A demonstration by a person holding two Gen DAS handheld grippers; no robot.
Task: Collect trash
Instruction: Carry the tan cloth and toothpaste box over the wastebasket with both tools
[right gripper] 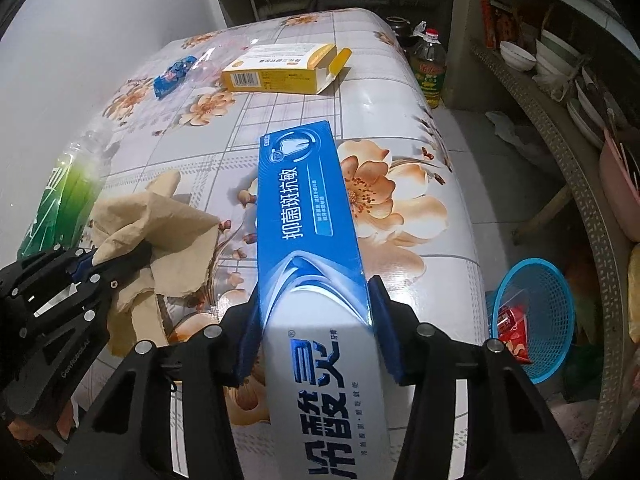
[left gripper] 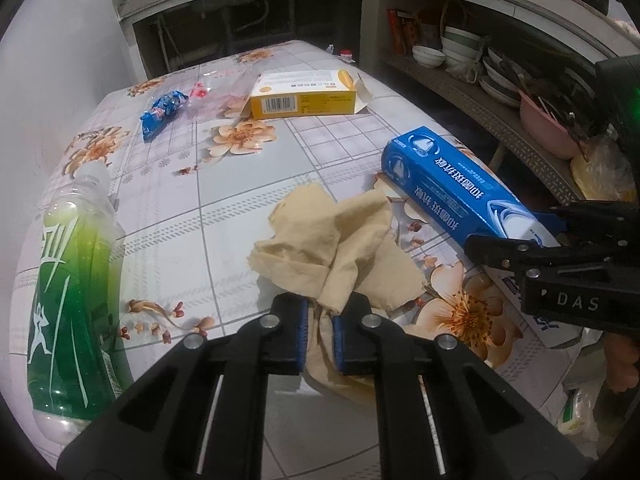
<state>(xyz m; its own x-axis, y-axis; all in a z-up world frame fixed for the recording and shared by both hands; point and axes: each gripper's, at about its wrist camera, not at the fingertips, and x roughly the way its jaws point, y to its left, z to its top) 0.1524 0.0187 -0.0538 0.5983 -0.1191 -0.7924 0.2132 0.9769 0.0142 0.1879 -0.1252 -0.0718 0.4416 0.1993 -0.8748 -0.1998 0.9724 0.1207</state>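
Left gripper (left gripper: 319,322) has its jaws nearly closed, blue pads pinching a fold of the crumpled tan paper napkin (left gripper: 340,240), which lies on the near middle of the floral tablecloth table (left gripper: 224,200). Right gripper (right gripper: 316,332) has its jaws set at mid width, pads pressing both long sides of the blue-and-white toothpaste box (right gripper: 312,216); the box points away from the gripper toward the far side of the table, and whether its far end is lifted or touching the cloth can't be told. In the left wrist view the same box (left gripper: 452,184) sits right of the napkin, just beside it, with the right gripper (left gripper: 532,236) at its near end. Green plastic bottle (left gripper: 68,280) lies on its side at the table's left edge. Yellow carton (left gripper: 304,94) with an open flap lies far centre, and a blue snack wrapper (left gripper: 162,114) is left of it, near a clear plastic wrapper (left gripper: 216,84). On the floor right of the table stands a blue mesh basket (right gripper: 532,308) with a red packet (right gripper: 514,332) inside. Oil bottle (right gripper: 430,66) stands on the floor at the far right, and bowls (left gripper: 460,48) are stacked on the shelf beyond.
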